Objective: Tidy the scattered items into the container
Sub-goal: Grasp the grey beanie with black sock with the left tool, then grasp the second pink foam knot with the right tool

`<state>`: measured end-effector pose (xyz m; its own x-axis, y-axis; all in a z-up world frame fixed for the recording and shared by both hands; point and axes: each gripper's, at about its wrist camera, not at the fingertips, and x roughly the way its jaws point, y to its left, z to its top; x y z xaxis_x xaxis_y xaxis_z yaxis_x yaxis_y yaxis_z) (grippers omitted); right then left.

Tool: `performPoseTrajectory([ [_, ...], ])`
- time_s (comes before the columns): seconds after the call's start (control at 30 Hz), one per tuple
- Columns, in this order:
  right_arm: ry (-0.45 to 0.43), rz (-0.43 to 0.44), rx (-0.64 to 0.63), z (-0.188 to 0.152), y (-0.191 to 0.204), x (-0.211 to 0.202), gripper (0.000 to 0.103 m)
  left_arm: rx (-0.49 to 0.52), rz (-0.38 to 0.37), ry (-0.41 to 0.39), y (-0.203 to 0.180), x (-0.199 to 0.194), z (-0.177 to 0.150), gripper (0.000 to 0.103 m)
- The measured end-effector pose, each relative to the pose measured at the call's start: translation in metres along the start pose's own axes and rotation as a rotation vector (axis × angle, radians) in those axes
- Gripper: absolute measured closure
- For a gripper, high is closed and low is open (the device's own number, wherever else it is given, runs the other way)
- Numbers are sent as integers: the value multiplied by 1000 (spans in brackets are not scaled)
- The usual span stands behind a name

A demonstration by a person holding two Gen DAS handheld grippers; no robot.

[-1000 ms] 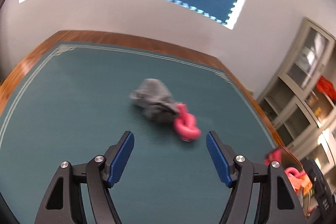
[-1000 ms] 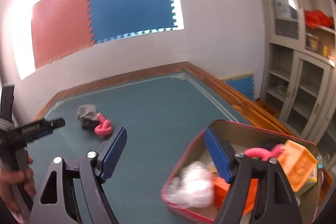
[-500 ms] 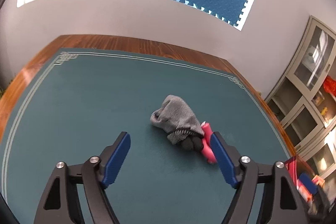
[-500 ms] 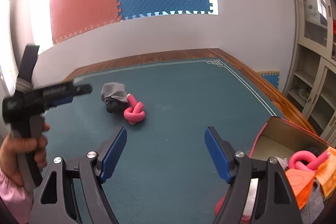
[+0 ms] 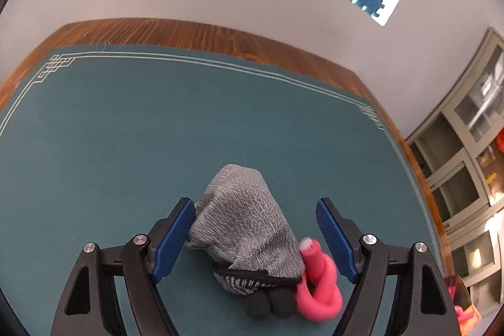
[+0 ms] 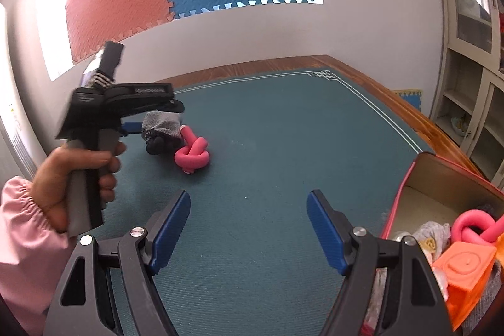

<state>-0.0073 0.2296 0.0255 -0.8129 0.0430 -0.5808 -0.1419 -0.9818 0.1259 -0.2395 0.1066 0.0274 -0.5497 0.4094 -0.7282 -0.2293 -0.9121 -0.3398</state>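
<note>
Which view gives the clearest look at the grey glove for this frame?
The left wrist view: the grey glove fills the space between the open blue pads, knit and dark fingertips sharp, the pink knotted tube touching its right side. The right wrist view shows the glove only small and far off, partly hidden behind the left gripper.

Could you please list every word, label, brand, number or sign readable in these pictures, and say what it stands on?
No text can be read.
White lettering on the arm of the black handheld left gripper: blurred, unreadable.
Raised spiral on the orange plastic block in the red-rimmed cardboard box: a pattern, no letters.
Grey knitted glove, pink knotted foam tube, green table mat: no print visible.
</note>
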Motion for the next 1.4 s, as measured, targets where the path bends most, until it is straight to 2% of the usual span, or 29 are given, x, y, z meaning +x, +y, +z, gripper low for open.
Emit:
performPoseTrajectory([
  [0.43, 4, -11, -11, -3, 2, 2, 23, 94, 141, -37, -7, 7, -17, 22],
  [0.5, 5, -14, -8, -3, 1, 3, 23, 104, 152, -45, -5, 6, -20, 28],
  [0.53, 4, -17, -8, -3, 1, 3, 23, 106, 155, -52, -4, 5, -21, 35],
  [0.67, -12, -31, -16, -2, 2, 1, 23, 103, 131, -82, 2, -6, -25, 57],
  [0.73, -19, -40, -23, -2, 3, 1, 23, 108, 126, -97, 3, -14, -28, 60],
  [1.03, -15, -23, -20, -4, 4, 4, 23, 124, 110, -166, 16, -77, -49, 60],
  [1.17, 49, 42, 14, 0, 5, 15, 23, 129, 97, -175, 27, -104, -65, 60],
  [1.23, 80, 74, 9, 7, 11, 20, 23, 123, 88, -177, 34, -115, -75, 60],
  [1.4, 114, 88, -57, 35, 35, 44, 23, 100, 56, -186, 48, -135, -93, 60],
])
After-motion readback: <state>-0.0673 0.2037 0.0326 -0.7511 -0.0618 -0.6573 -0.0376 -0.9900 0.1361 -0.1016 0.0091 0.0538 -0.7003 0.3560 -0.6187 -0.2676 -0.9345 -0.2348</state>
